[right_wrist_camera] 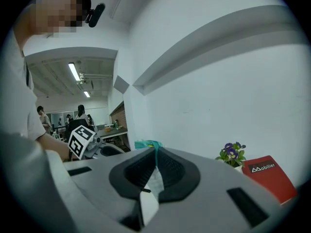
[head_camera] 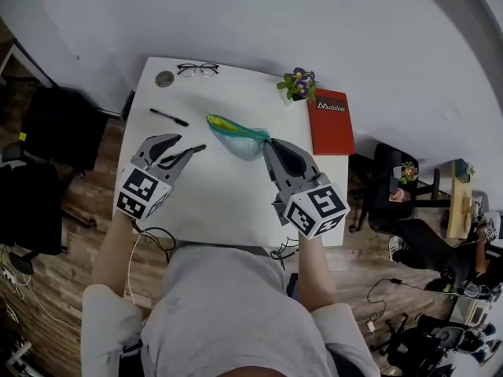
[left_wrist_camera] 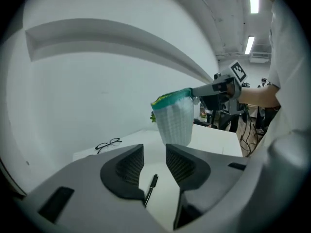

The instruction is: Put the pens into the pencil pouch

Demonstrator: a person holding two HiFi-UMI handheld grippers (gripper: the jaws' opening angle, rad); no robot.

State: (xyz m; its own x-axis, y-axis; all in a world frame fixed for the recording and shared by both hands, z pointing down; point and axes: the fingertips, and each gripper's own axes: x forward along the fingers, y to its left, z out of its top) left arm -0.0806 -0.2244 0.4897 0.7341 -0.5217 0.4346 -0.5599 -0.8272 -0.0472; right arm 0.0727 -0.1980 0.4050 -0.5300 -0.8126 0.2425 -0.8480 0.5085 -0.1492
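Left gripper [head_camera: 187, 144] [left_wrist_camera: 154, 152]: jaws stand well apart, with nothing pressed between the pads. It is tilted down toward the surface [head_camera: 220, 203].

Nearest pen [head_camera: 195, 149] [left_wrist_camera: 151, 187]: a black pen lying on the surface, seen in the gap between the left gripper's jaws and below them. It runs roughly along the line the gripper points, and neither pad touches it.

Second pen [head_camera: 169, 117]: also black and flat on the surface, farther out beyond the left gripper's tips and apart from the first pen.

Right gripper [head_camera: 271, 142] [right_wrist_camera: 155, 152]: jaws closed together on the teal rim of the pencil pouch [head_camera: 236, 138] [left_wrist_camera: 176, 118] [right_wrist_camera: 146, 143] — a pinch at one end of it.

Pencil pouch: pale mesh with a teal band and a yellow-green edge. It extends from the right gripper's tips toward the left gripper's side, and in the left gripper view it hangs down from the grip, ahead of the left gripper's open jaws.

Glasses [head_camera: 197, 69] [left_wrist_camera: 108, 144]: at the far edge of the surface, well beyond the left gripper.

Potted plant [head_camera: 299, 83] [right_wrist_camera: 232, 153] and red book [head_camera: 330, 120] [right_wrist_camera: 269, 176]: ahead of the right gripper and off to its right — the plant just beside the book's far corner.
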